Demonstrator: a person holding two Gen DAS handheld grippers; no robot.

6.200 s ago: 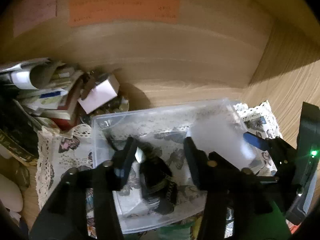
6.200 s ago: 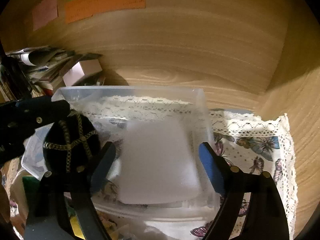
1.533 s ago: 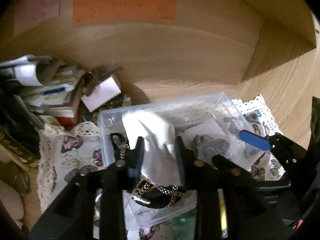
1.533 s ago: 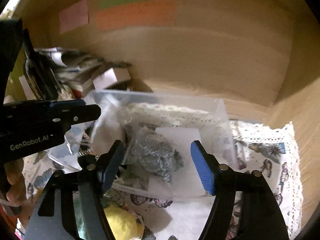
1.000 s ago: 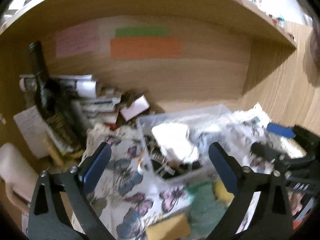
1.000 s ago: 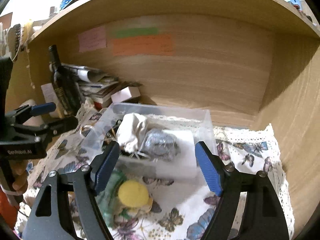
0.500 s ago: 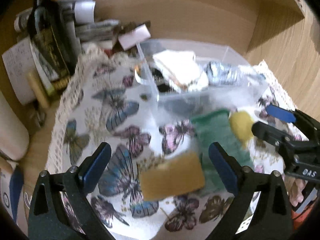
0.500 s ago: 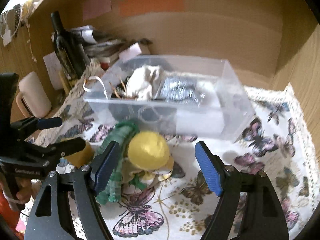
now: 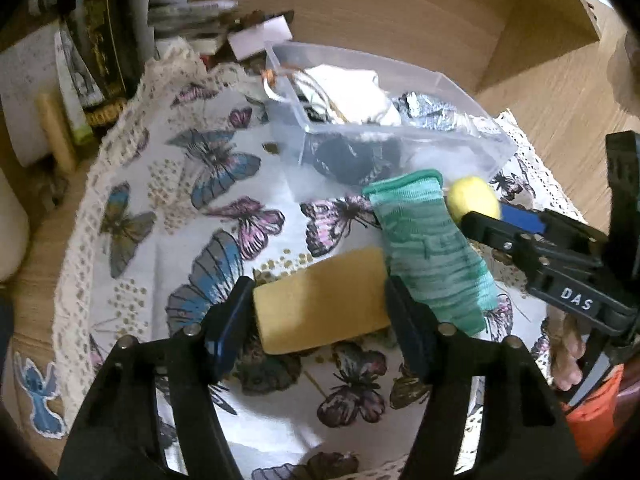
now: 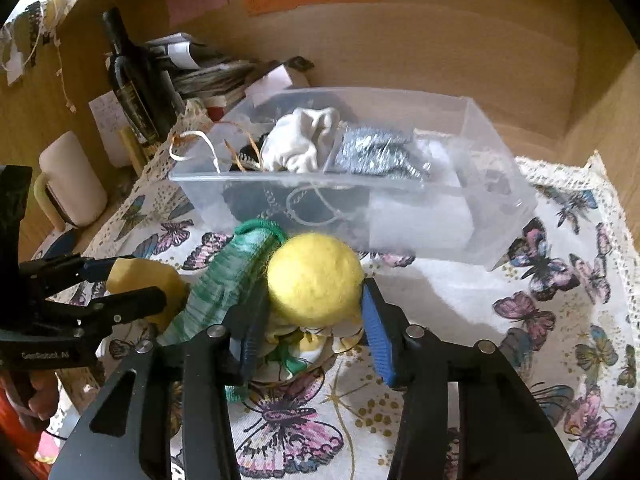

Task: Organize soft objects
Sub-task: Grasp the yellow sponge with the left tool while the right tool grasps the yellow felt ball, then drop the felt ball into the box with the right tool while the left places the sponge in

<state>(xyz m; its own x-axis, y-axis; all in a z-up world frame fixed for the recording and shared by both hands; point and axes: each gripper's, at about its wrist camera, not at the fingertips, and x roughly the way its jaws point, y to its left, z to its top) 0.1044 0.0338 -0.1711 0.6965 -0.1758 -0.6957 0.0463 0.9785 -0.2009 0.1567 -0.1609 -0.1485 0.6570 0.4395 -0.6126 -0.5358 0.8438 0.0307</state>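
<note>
My left gripper (image 9: 320,312) is closed on a yellow sponge (image 9: 322,306) lying on the butterfly cloth (image 9: 160,200); it also shows in the right wrist view (image 10: 140,280). My right gripper (image 10: 308,320) is closed around a yellow felt ball (image 10: 314,280), which shows in the left wrist view (image 9: 474,200). A green knitted cloth (image 9: 428,248) lies between sponge and ball (image 10: 228,276). Behind them stands a clear plastic box (image 10: 500,184) holding a white cloth (image 10: 300,140), a silver item (image 10: 376,152) and dark things.
A dark bottle (image 10: 132,76), stacked papers and a small white box (image 9: 260,36) crowd the back left corner. A cream mug (image 10: 68,180) stands at the left. Wooden walls close the back and right. The lace cloth edge (image 9: 72,264) runs along the left.
Both grippers have come down to the cloth and narrowed: the left around the yellow sponge, the right around the yellow ball. Both were wide open and higher before.
</note>
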